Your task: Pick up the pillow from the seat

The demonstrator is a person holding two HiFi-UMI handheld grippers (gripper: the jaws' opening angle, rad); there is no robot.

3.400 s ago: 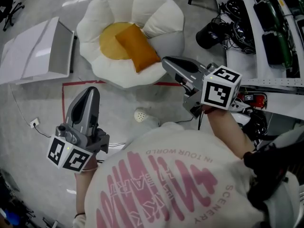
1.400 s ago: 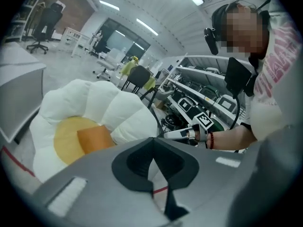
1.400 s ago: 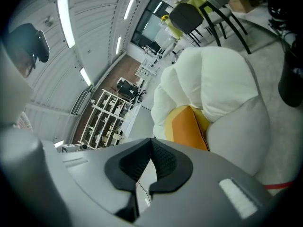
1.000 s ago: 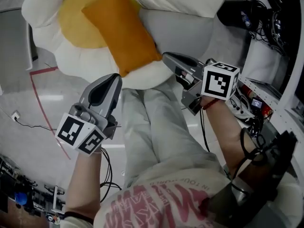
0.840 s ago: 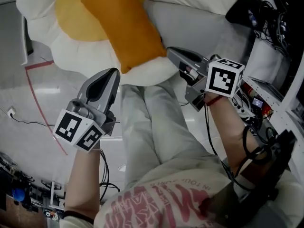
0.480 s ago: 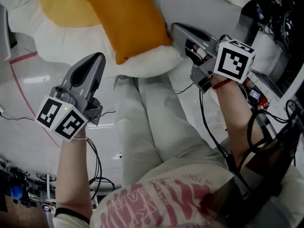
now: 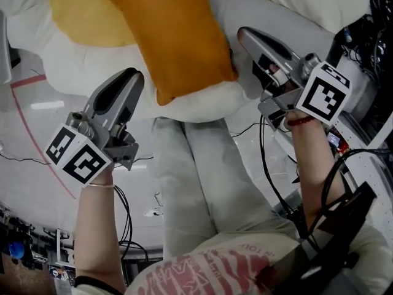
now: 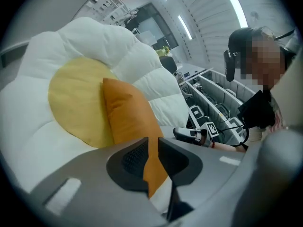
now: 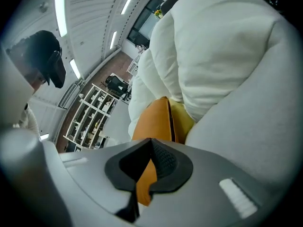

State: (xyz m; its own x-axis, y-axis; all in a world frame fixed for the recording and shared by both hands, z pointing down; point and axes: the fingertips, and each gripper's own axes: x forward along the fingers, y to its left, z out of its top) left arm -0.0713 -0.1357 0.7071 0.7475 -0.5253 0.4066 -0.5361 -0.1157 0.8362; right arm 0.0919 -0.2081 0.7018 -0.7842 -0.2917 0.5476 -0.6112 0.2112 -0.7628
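An orange pillow (image 7: 178, 42) lies across the yellow centre (image 7: 80, 17) of a white flower-shaped seat (image 7: 202, 106). My left gripper (image 7: 130, 75) hovers just short of the pillow's near left edge. Its jaws are opening, a narrow slit between them, with nothing in it. The left gripper view shows the pillow (image 8: 128, 117) straight beyond the left gripper (image 8: 152, 143). My right gripper (image 7: 244, 34) is shut and empty beside the pillow's right edge, over a grey part of the seat. In the right gripper view the pillow (image 9: 154, 122) stands on edge past the right gripper (image 9: 151, 143).
The person's legs (image 7: 196, 177) stand right in front of the seat. A red tape line (image 7: 31, 134) and cables (image 7: 264, 165) lie on the pale floor. Racks of equipment (image 7: 374, 29) crowd the right side. Big white petals (image 9: 213, 46) rise behind the pillow.
The person has stepped up to the seat, and both grippers have come forward to either side of the pillow's near end. The right gripper has moved up and right.
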